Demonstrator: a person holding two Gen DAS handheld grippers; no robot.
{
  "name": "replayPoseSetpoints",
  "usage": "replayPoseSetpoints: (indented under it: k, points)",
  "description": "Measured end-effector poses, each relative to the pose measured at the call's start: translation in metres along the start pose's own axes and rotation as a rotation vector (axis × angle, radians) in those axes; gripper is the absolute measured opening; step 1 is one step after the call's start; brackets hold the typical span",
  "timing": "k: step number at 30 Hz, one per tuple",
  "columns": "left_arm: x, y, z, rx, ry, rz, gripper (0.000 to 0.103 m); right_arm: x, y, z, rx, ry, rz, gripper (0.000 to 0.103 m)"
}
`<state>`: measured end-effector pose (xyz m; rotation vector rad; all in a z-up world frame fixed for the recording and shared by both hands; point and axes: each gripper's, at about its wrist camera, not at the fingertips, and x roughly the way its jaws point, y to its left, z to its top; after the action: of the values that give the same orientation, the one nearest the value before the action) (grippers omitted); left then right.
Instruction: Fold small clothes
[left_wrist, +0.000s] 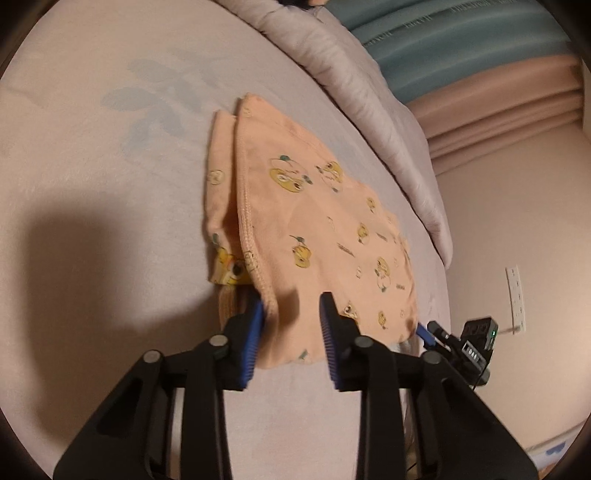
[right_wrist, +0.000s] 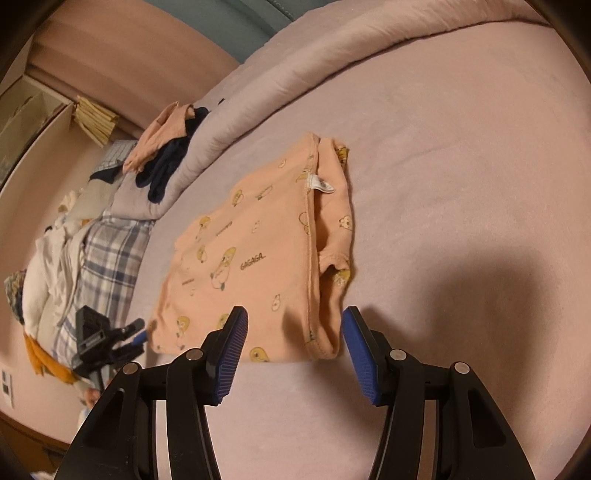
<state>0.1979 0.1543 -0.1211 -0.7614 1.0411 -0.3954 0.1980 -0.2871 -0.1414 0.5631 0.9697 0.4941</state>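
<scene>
Bare bed sheet (right_wrist: 461, 155) was seen open around the near and outer sides of the folded peach garment (right_wrist: 258, 251). The far side was bounded by a rolled duvet (right_wrist: 295, 62); a clothes pile (right_wrist: 166, 155) sat on its end.

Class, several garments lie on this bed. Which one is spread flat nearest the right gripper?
The peach duck-print garment in front of the right gripper. The other clothes sit heaped farther off at the bed's edge.
</scene>
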Motion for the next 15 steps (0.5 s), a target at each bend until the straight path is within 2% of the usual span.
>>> replayPoseSetpoints:
  k: [3, 6, 10, 12, 13, 14, 15]
  points:
    - [-0.003, -0.004, -0.001, 0.031, -0.003, -0.015, 0.023, 0.001, 0.008, 0.001, -0.046, -0.003, 0.032, 0.051]
    - [0.002, 0.001, 0.001, 0.005, 0.013, -0.04, 0.023, 0.013, 0.01, 0.005, -0.072, 0.021, -0.009, 0.05]
    - [0.005, 0.003, 0.002, 0.002, 0.033, -0.021, 0.023, 0.03, 0.012, 0.009, -0.097, 0.053, -0.046, 0.049]
    - [0.006, 0.004, 0.002, 0.001, 0.035, -0.016, 0.023, 0.036, 0.017, 0.01, -0.125, 0.07, -0.053, 0.039]
    - [0.006, 0.005, 0.002, 0.002, 0.037, -0.009, 0.022, 0.039, 0.018, 0.009, -0.133, 0.078, -0.054, 0.026]
    - [0.005, 0.006, 0.001, 0.006, 0.036, 0.012, 0.014, 0.041, 0.021, 0.008, -0.146, 0.088, -0.067, 0.015]
    - [0.007, 0.007, 0.0, 0.007, 0.042, 0.034, 0.005, 0.043, 0.023, 0.007, -0.16, 0.091, -0.088, 0.01]
